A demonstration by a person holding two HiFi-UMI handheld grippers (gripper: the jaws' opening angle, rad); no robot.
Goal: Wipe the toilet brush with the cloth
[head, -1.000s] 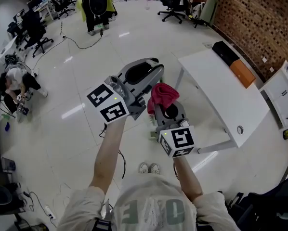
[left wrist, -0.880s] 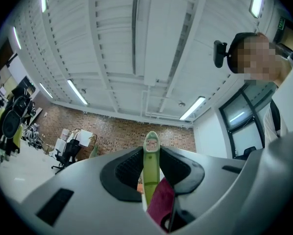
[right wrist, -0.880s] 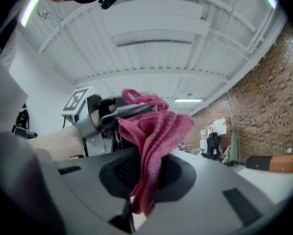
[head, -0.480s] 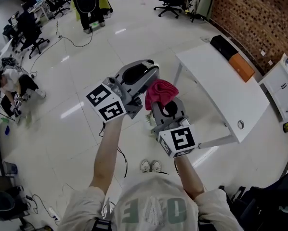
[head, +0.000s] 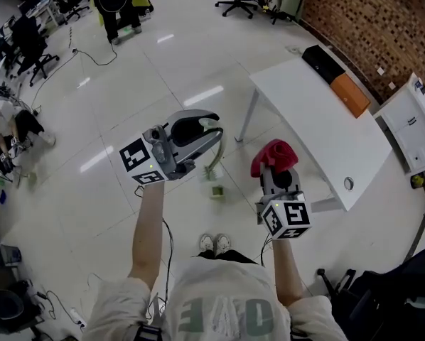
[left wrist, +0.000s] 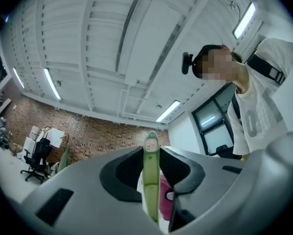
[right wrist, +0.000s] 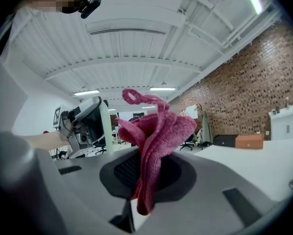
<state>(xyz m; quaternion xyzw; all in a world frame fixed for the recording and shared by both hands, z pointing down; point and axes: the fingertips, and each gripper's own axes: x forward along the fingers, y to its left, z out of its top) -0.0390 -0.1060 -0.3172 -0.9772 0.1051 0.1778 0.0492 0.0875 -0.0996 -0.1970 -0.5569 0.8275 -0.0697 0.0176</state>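
Note:
My left gripper [head: 211, 135] is shut on the pale green handle [head: 216, 160] of the toilet brush. The brush hangs down, its head [head: 217, 190] just above the floor. In the left gripper view the handle [left wrist: 151, 173] stands pinched between the jaws of the left gripper [left wrist: 150, 153]. My right gripper [head: 277, 172] is shut on a bunched red cloth [head: 272, 155], held to the right of the brush and apart from it. In the right gripper view the cloth [right wrist: 155, 131] sticks up from the jaws of the right gripper [right wrist: 145, 175], and the left gripper [right wrist: 83, 121] shows to the left.
A white table [head: 319, 130] stands to the right, with a black box [head: 318, 59] and an orange box [head: 351, 94] at its far end. The person's shoes [head: 216, 244] are on the glossy floor below. Office chairs and a crouching person [head: 6, 123] are far left.
The right gripper has carried the cloth to the right, away from the left gripper and the brush. Both grippers have come lower.

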